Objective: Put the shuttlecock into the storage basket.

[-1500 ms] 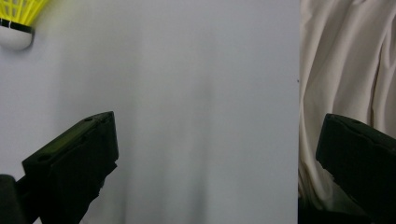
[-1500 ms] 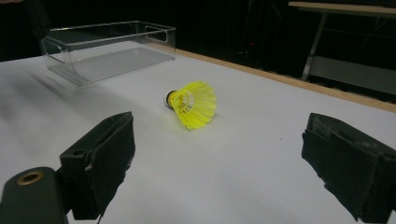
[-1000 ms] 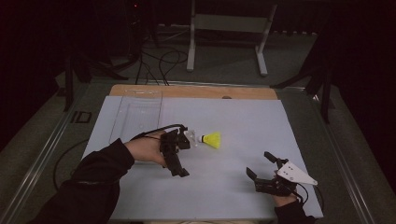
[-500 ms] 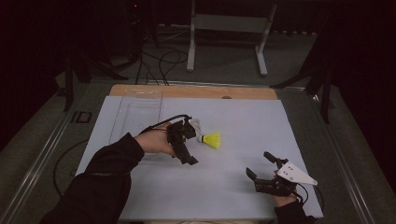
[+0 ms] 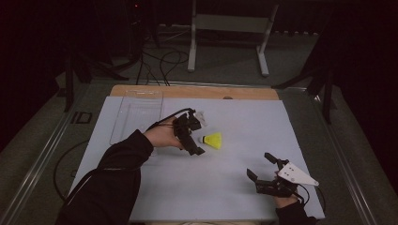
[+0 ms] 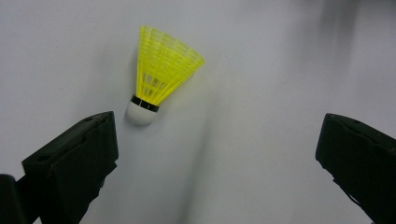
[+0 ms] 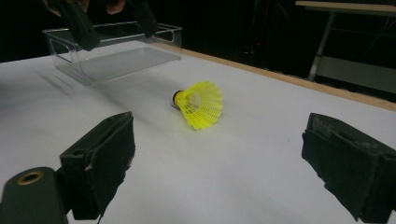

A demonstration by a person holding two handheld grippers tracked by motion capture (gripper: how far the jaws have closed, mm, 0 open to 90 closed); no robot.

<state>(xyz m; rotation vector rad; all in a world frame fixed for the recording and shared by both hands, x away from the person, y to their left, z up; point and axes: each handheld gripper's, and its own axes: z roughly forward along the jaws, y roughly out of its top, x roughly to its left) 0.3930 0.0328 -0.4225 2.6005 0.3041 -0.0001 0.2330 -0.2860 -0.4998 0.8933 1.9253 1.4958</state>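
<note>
A yellow shuttlecock (image 5: 213, 139) with a white cork lies on its side on the white sheet (image 5: 244, 117), near the table's middle. My left gripper (image 5: 195, 138) hovers just left of it, open, with the cork pointing at it. In the left gripper view the shuttlecock (image 6: 161, 77) lies ahead and left of centre, beyond the wide-open left gripper (image 6: 217, 135). My right gripper (image 5: 259, 165) rests open near the front right, well apart from it. In the right gripper view the shuttlecock (image 7: 201, 105) lies ahead of the open right gripper (image 7: 219, 140), skirt towards me.
A clear plastic box (image 5: 136, 117) stands at the back left of the sheet, seen too as the clear box (image 7: 112, 51) behind the shuttlecock. A wooden table edge (image 5: 197, 91) runs along the back. Cables and a metal stand (image 5: 225, 28) are on the floor beyond.
My left gripper has moved right and a little away from me, closing in on the shuttlecock. The shuttlecock and the right gripper have stayed put.
</note>
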